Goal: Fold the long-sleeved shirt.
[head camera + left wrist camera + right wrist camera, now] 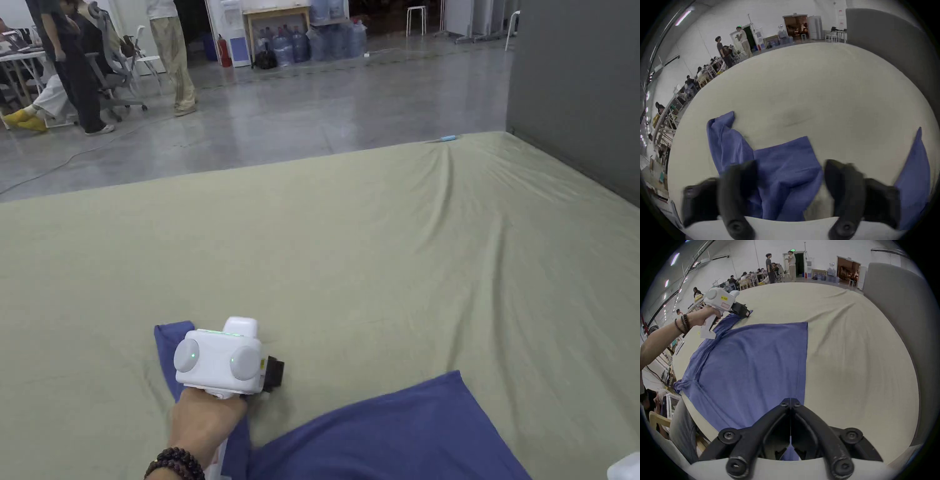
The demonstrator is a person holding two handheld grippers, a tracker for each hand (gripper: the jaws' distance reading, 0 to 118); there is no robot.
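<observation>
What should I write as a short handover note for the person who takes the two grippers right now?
Left gripper: jaws open, over the blue sleeve, gripping nothing.
Right gripper: jaws shut on the edge of the blue long-sleeved cotton shirt.
The shirt lies spread on the beige sheet-covered table; its body is mostly flat, and the sleeve is bunched up along its left side.
Done: the body is spread out.
Left: straighten and fold in the sleeves, then fold the body.

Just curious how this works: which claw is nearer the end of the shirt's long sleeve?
Left. The left claw hangs open right over the sleeve; the right claw is shut on the shirt body's far edge.
</observation>
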